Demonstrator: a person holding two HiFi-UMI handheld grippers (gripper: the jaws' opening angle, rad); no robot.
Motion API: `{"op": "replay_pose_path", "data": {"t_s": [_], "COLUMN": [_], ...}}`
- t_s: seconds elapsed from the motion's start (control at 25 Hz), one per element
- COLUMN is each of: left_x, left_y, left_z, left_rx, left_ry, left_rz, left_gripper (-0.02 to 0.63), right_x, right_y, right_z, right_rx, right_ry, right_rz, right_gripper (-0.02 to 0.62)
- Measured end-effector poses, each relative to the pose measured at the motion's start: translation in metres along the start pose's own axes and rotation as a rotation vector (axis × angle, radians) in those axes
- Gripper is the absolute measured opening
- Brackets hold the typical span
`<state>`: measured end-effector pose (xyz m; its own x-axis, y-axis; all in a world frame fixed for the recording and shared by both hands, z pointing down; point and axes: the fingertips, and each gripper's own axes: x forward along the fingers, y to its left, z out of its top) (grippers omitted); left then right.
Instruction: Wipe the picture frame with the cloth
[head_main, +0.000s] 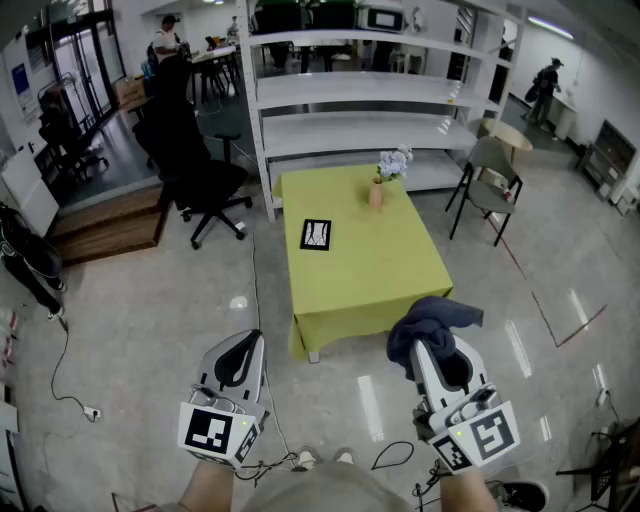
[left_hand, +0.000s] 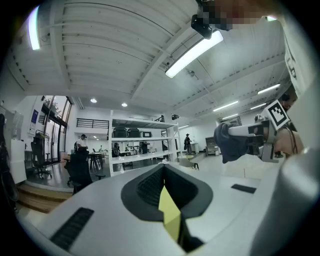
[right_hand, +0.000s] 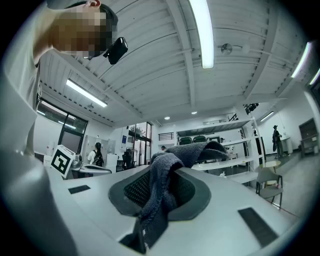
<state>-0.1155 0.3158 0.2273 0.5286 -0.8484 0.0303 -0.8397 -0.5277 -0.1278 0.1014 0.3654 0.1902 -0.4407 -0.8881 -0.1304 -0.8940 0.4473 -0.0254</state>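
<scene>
Your right gripper (head_main: 425, 350) has its jaws closed on the dark blue-grey terry cloth (head_main: 435, 318). In the right gripper view the cloth (right_hand: 172, 160) fills the slot between the jaws, bunches up over the tips and hangs down toward the camera. The left gripper view shows the same bundle (left_hand: 230, 142) drooping off the right gripper's nose.

Your left gripper (head_main: 244, 345) is empty. Its view shows the jaws (left_hand: 162, 185) drawn together to a thin slit with nothing in it, only a sliver of yellow-green showing through.

The black rectangular picture frame (head_main: 316, 234) lies flat on the low table with the yellow-green cover (head_main: 370, 270), left of centre on the top. It touches neither gripper and is well apart from both. You're holding both grippers over the grey floor, on the near side of the table. The left one is off the table's near-left corner. The right one is at the near-right corner, where the cloth overlaps the table edge in the head view.

A small tan vase of pale flowers (head_main: 377, 190) stands near the table's far edge, apart from the frame. Behind the table is a white shelving unit (head_main: 350, 90), with a black office chair (head_main: 195, 165) to its left.
</scene>
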Motion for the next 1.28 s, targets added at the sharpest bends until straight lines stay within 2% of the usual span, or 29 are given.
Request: {"op": "replay_pose_path", "data": {"t_s": [0.32, 0.76, 1.28], "left_x": [0.001, 0.000, 0.006], "left_y": [-0.008, -0.029, -0.060], "left_z": [0.005, 0.003, -0.002], "left_rx": [0.006, 0.016, 0.031], "left_ry": [-0.012, 0.007, 0.015], "left_rz": [-0.011, -0.016, 0.034], "left_gripper": [0.008, 0.008, 0.008], "right_x": [-0.002, -0.016, -0.033], "right_y": [-0.007, -0.016, -0.045], "right_z": [-0.004, -0.009, -0.027], "right_rx": [-0.005, 0.005, -0.015], "right_ry": [0.014, 0.030, 0.063], "right_rz": [-0.022, 0.003, 0.055], "right_gripper": [0.072, 0.075, 0.077]}}
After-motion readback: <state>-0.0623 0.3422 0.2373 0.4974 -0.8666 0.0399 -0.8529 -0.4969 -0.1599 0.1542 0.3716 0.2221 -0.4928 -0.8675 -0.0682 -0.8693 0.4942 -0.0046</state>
